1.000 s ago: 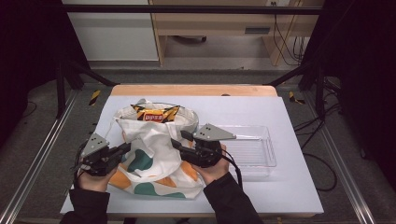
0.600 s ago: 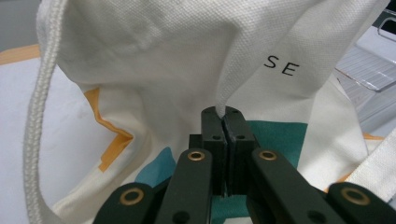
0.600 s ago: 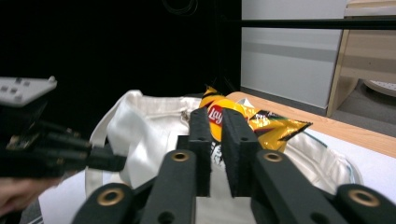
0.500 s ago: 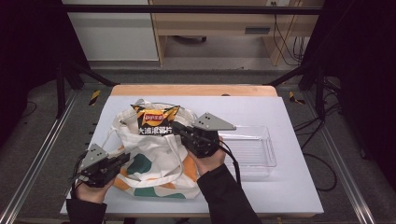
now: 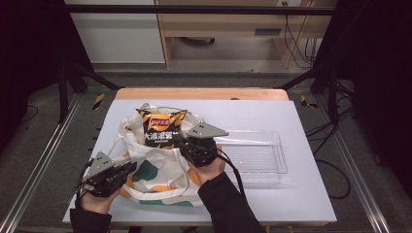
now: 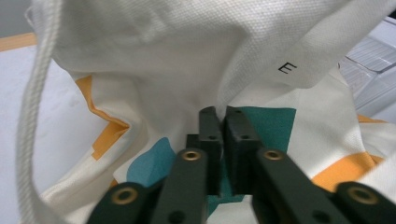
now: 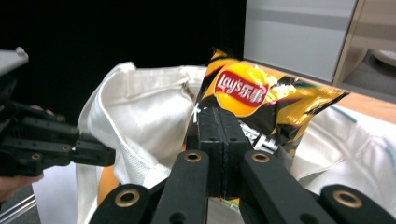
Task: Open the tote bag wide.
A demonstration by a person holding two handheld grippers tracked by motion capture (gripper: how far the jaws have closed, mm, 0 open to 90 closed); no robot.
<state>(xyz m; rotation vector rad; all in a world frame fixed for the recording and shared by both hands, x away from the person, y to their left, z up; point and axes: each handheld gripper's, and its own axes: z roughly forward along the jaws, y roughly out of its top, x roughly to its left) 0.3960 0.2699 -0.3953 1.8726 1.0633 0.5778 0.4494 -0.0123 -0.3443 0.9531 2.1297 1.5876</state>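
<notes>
- Canvas tote bag (image 5: 155, 170), cream with teal and orange patches, lies at the near left of the white table (image 5: 301, 204); its mouth faces away from the person.
- Left gripper (image 5: 127, 168) holds the bag's near-left side; in the left gripper view its jaws are pinched on a fold of the cloth (image 6: 219, 100), with a rope handle (image 6: 32, 116) looping beside them.
- Right gripper (image 5: 180, 143) sits at the bag's mouth, jaws clamped on the lower edge of the crisp packet (image 7: 261, 100), which stands upright, half out of the opening.
- Judged step: drawing the packet out of the bag. Done well, the left grip anchors the fabric down while the right lifts straight along the opening, so the packet's corners do not snag the rim.
- Clear plastic tray (image 5: 257, 158) rests just right of the bag, a likely set-down place.
- Beyond the table's far wooden edge stands a cabinet (image 5: 116, 34).
</notes>
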